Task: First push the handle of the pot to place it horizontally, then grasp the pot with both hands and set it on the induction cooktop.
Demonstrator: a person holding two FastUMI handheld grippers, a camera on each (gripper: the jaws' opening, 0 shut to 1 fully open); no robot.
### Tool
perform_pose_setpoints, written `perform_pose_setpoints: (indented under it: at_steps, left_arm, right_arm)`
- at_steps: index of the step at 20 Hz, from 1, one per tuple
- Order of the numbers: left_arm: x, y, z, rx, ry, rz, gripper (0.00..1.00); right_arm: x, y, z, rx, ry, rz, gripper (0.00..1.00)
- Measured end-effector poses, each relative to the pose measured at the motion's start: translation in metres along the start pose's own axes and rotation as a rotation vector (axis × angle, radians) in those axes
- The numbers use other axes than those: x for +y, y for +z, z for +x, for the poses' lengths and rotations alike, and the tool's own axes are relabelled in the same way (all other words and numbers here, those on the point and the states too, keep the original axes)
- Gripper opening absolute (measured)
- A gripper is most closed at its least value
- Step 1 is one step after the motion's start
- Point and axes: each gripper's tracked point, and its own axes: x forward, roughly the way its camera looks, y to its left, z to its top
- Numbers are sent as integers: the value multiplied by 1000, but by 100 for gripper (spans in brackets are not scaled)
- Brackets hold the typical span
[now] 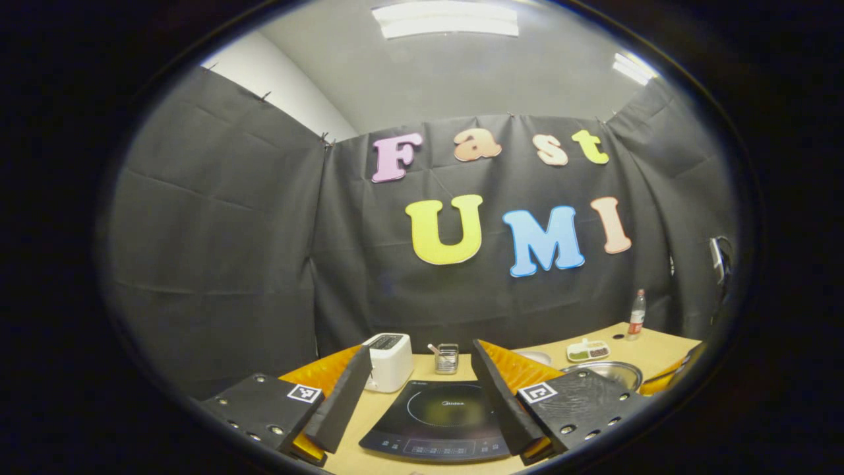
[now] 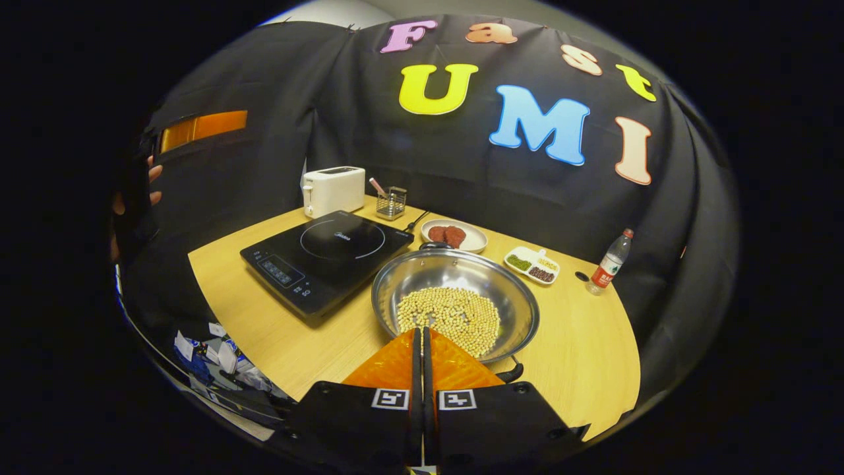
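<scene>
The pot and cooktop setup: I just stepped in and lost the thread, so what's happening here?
A person holds a gripper in each hand over a wooden table. The right gripper, fingers closed together, hovers at the near rim of the steel pot, which holds pale beans and sits on the table beside the induction cooktop, not on it. The left gripper is open, raised above the cooktop. Neither grips the pot.

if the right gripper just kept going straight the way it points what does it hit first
Most likely the pot: the right gripper, fingers closed, sits at its near rim, aimed over the beans. Depth is unclear, so it could skim above them.
</scene>
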Motion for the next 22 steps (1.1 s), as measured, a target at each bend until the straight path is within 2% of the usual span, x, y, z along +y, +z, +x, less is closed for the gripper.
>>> perform_pose_setpoints:
  at_steps: [4, 7, 20, 22]
  left_arm:
    - [-12, 1, 10, -3, 5, -7, 90]
    - [-19, -4, 19, 11, 12, 7, 90]
    - [-65, -15, 46, 49, 8, 6, 90]
    - [-73, -16, 53, 52, 1, 5, 90]
  right_arm:
    - [1, -26, 12, 88, 51, -18, 0]
    - [-4, -45, 18, 151, 72, -11, 2]
    - [-41, -79, 41, 267, 66, 37, 2]
    - [-41, -80, 41, 273, 83, 56, 2]
